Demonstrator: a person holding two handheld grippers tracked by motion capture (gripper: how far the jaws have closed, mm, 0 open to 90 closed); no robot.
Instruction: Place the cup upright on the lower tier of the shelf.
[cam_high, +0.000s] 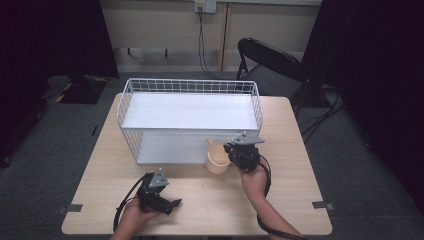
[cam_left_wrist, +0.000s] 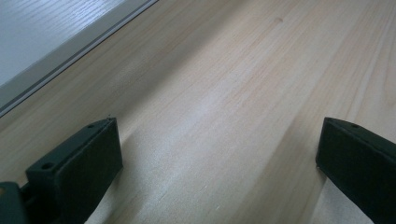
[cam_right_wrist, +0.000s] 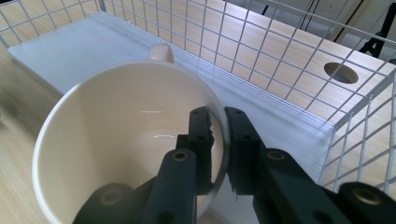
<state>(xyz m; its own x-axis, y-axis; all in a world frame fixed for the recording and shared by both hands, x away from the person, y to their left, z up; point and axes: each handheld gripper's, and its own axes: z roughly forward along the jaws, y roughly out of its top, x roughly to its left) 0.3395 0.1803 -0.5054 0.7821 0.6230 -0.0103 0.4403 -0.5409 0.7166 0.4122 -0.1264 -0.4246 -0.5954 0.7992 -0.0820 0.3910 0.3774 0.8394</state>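
A cream cup (cam_high: 218, 157) stands on the wooden table (cam_high: 295, 150) just in front of the white wire shelf rack (cam_high: 190, 117). My right gripper (cam_high: 235, 152) is shut on the cup's right rim; in the right gripper view one jaw is inside the cup (cam_right_wrist: 116, 135) and the other outside, pinching the wall at my right gripper (cam_right_wrist: 220, 140). The cup's handle (cam_right_wrist: 161, 52) points toward the rack. My left gripper (cam_high: 172, 204) rests low over the table near the front edge, open and empty, with its jaws wide apart over bare wood at my left gripper (cam_left_wrist: 219, 149).
The rack's white lower shelf (cam_right_wrist: 74, 51) lies right behind the cup, its wire side wall (cam_right_wrist: 289, 60) to the right. The shelf's base edge (cam_left_wrist: 56, 51) shows at the upper left of the left gripper view. A black folding chair (cam_high: 270, 65) stands behind the table.
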